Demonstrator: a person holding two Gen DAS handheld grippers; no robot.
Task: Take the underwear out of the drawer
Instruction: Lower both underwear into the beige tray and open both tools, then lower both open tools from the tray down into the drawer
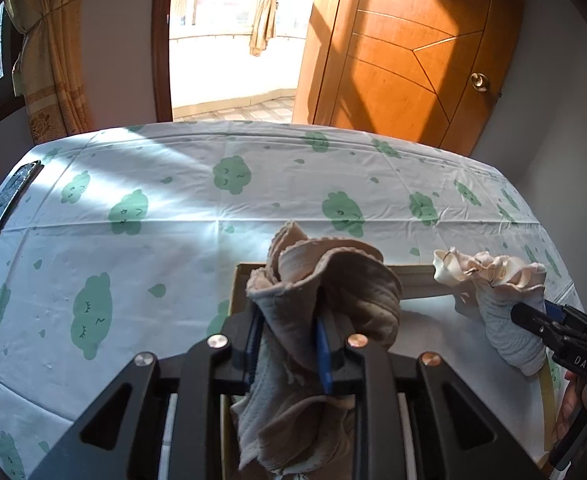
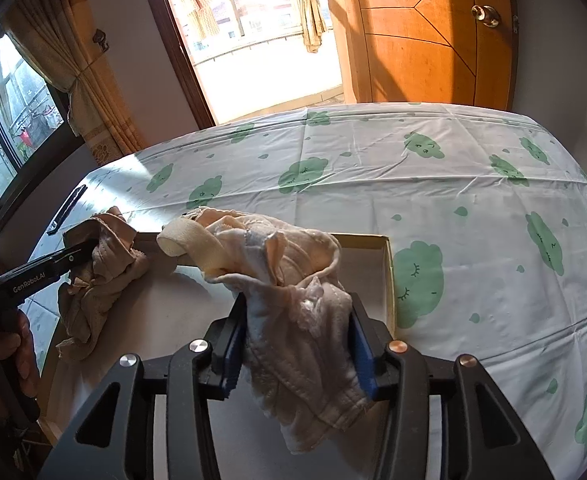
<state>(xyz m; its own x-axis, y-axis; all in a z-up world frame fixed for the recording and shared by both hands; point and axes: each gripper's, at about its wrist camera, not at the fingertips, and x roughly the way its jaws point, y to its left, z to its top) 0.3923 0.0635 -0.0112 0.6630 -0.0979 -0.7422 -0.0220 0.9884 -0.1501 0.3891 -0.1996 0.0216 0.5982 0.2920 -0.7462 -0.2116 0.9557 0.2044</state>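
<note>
The left gripper [image 1: 289,344] pinches a bunched tan underwear piece [image 1: 329,296] between its blue pads, above the shallow drawer [image 2: 387,280]. The right gripper [image 2: 297,340] pinches a cream underwear piece [image 2: 293,280] over the drawer's white floor, at 3 o'clock from the tan piece. A phone [image 1: 9,200] lies on the cloud-print sheet [image 1: 213,200] at 9 o'clock.

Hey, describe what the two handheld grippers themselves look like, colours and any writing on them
Both are matte black frames with triangular cutouts and round metal bolt heads, silver and copper. The left gripper and right gripper have blue pads inside black fingers. White lettering shows: "GenRobot.AI" along the left one, "DAS" on the right. Bare hands hold them; no cables visible.
</note>
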